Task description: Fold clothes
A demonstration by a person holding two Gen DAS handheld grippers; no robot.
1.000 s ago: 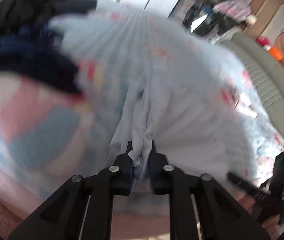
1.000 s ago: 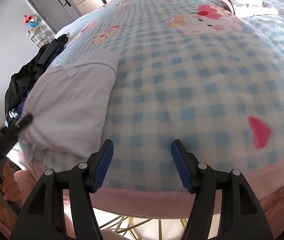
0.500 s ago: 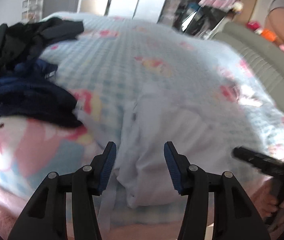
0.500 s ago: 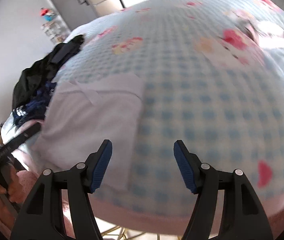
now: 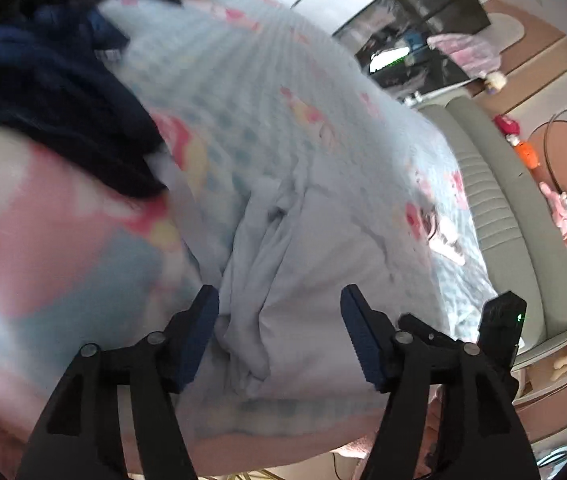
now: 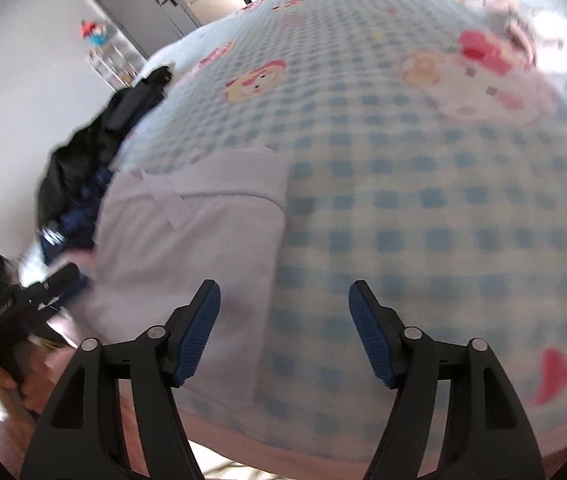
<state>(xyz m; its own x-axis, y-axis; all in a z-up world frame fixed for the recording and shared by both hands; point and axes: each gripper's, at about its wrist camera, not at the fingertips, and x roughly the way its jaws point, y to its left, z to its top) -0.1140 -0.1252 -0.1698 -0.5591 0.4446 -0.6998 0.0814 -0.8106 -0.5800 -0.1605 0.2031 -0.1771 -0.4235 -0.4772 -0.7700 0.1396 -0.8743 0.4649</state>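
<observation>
A pale lilac garment (image 5: 323, 280) lies folded near the front edge of a bed with a blue-checked cartoon blanket (image 5: 251, 80). Its left side is bunched into wrinkles (image 5: 251, 320). My left gripper (image 5: 279, 336) hovers open just above that bunched edge, nothing between its blue pads. In the right wrist view the same garment (image 6: 195, 248) lies flat left of centre, and my right gripper (image 6: 283, 332) stands open over its right edge and the blanket (image 6: 423, 200). The left gripper (image 6: 43, 292) shows at the garment's left side.
A heap of dark navy and black clothes (image 5: 51, 92) lies on the bed's left side, also the dark heap (image 6: 83, 168) in the right view. A grey padded headboard (image 5: 503, 220) runs along the far right. A pink fuzzy edge (image 6: 243, 432) borders the bed front.
My left gripper let go of the pale garment, opened, and now hovers over its bunched edge. The right gripper shifted left towards the garment's right edge, still open.
</observation>
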